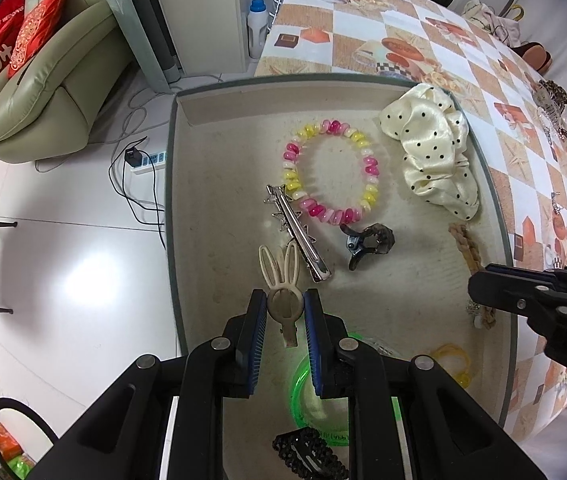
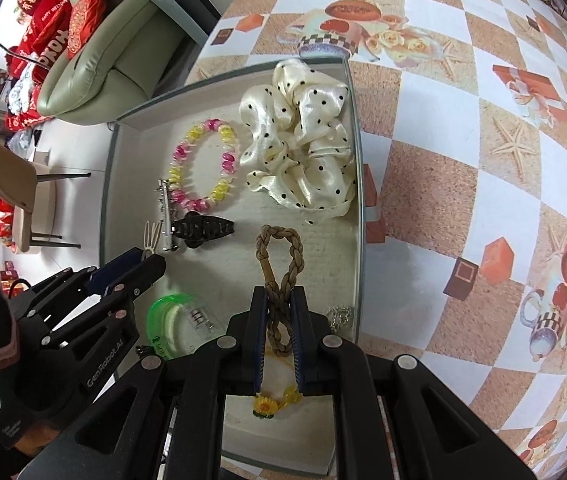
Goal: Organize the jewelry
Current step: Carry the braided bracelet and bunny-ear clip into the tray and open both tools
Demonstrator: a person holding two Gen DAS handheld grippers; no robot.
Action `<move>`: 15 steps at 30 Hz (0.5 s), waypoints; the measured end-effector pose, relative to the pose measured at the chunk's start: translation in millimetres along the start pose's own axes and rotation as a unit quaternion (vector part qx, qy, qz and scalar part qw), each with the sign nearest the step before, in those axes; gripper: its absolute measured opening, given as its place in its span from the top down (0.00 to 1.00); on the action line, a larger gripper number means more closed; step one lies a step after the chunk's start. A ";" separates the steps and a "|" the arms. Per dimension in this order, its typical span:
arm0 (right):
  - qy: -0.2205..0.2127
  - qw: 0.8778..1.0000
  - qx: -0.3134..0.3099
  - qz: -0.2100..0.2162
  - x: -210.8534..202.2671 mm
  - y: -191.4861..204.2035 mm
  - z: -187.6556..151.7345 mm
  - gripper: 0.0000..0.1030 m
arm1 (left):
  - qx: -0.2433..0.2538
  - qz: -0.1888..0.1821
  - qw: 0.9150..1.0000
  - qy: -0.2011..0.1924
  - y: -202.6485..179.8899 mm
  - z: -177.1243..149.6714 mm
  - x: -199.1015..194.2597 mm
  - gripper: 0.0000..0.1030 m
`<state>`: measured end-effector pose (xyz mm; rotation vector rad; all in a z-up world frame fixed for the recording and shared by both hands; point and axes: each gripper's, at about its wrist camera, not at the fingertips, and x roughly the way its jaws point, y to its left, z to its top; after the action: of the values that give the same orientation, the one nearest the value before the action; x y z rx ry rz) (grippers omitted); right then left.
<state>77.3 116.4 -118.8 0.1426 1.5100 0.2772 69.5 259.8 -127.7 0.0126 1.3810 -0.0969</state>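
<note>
While a beaded bracelet, polka-dot scrunchie and silver clip crowd the tray, the left claw pinches a bunny-ear clip; the right claw grips a braided band.

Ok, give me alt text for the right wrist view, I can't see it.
The right gripper is shut on a brown braided hair tie over a shallow tray holding a polka-dot scrunchie, a bead bracelet and a black claw clip. The left gripper reaches in from the left.
</note>
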 end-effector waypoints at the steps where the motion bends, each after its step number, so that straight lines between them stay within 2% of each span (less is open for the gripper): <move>1: 0.002 1.000 0.001 -0.002 3.5 -0.7 1.0 0.88 | 0.001 0.000 1.000 0.001 -0.7 0.2 1.4 0.77; 12: 0.018 1.000 0.011 -0.006 25.9 -7.1 3.3 0.87 | 0.015 0.004 1.000 0.004 -4.4 0.5 7.8 0.77; 15: 0.021 1.000 0.008 -0.004 24.5 -5.0 1.9 0.83 | 0.014 0.008 1.000 0.006 -5.4 1.2 6.9 0.77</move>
<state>80.6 118.3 -143.6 0.1432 1.5545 0.2634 71.5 253.9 -134.0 0.0481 1.3915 -0.1027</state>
